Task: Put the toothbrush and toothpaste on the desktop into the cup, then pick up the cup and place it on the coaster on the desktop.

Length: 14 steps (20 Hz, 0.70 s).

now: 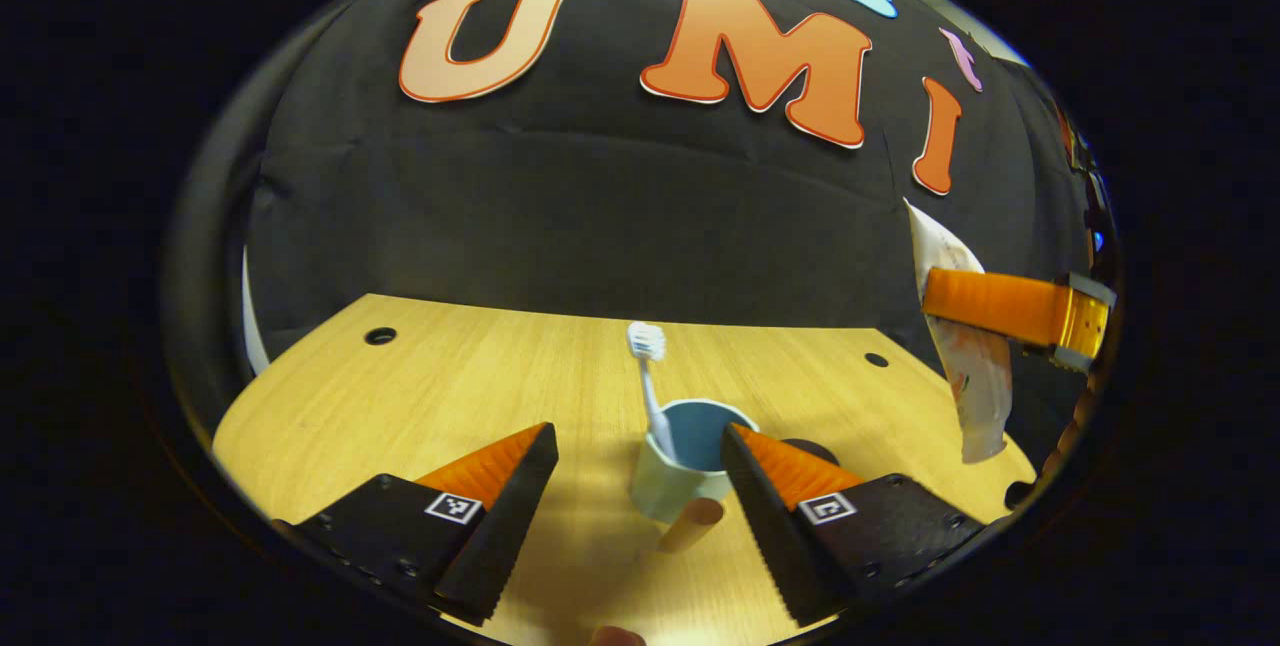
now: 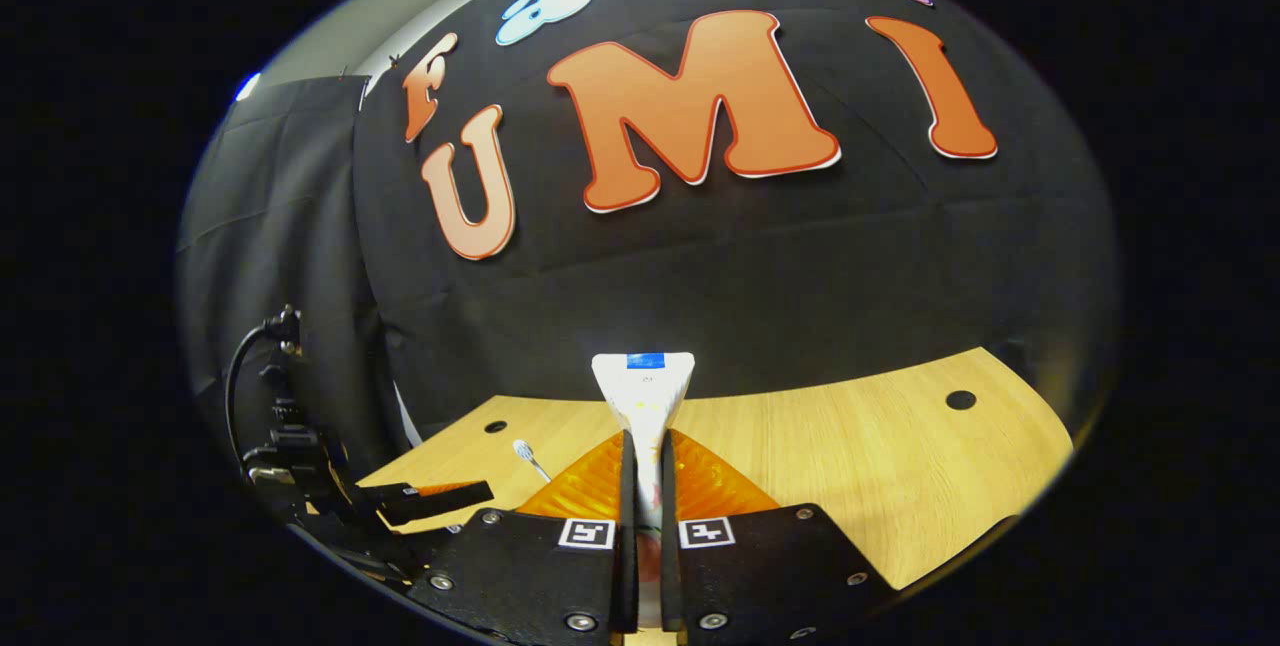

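Left gripper [image 1: 640, 471] jaws spread wide, hovering low over the wooden desktop [image 1: 450, 396] with nothing between them. Cup [image 1: 690, 471], pale outside and blue inside, stands just beyond the tips; its right wall is cut off by the right finger. Toothbrush [image 1: 650, 376] stands in the cup, bristle head up, leaning on the left rim. A tan cylinder, maybe the cup handle [image 1: 692, 524], pokes out near the base; can't tell for sure. Dark round edge behind the right finger, possibly the coaster [image 1: 815, 448], mostly hidden.

Right gripper [image 2: 641, 446] jaws pinched on the toothpaste [image 2: 643, 391], held in the air, flat crimped end pointing away. Tube print is smeared: a blue patch near the crimp, no legible brand or words. Small square fiducial tags on both grippers, no readable text. Tube's cap end is hidden between the fingers.
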Each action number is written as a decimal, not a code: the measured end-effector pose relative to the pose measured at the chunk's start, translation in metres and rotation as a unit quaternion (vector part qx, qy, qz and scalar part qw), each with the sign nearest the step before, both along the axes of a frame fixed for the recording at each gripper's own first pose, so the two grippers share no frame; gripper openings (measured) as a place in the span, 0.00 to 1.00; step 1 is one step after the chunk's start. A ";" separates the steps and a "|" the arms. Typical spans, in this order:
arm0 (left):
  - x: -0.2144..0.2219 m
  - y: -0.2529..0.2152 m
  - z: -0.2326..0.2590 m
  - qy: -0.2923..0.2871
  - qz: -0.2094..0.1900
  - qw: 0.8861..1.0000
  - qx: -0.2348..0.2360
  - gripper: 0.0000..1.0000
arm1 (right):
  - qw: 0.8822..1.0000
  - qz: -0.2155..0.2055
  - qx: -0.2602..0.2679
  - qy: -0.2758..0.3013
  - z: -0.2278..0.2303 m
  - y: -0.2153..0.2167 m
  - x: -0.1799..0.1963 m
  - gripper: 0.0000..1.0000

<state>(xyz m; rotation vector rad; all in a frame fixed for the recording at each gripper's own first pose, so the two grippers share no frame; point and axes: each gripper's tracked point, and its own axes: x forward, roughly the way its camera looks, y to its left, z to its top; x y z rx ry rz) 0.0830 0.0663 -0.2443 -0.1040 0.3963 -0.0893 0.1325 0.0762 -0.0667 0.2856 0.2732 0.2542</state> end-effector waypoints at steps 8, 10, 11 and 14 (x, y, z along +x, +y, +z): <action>-0.030 0.021 0.007 -0.020 0.001 0.999 0.029 0.98 | 0.998 0.034 0.000 -0.050 0.007 0.048 0.034 0.09; -0.034 0.026 0.008 -0.024 0.006 0.999 0.030 0.98 | 0.997 0.043 0.006 -0.059 0.003 0.060 0.041 0.09; -0.035 0.030 0.009 -0.028 0.012 0.999 0.029 0.98 | 0.997 0.047 0.011 -0.063 0.000 0.066 0.044 0.09; -0.036 0.036 0.003 -0.026 0.019 0.999 0.021 0.98 | 0.996 0.054 0.032 -0.059 -0.014 0.082 0.059 0.09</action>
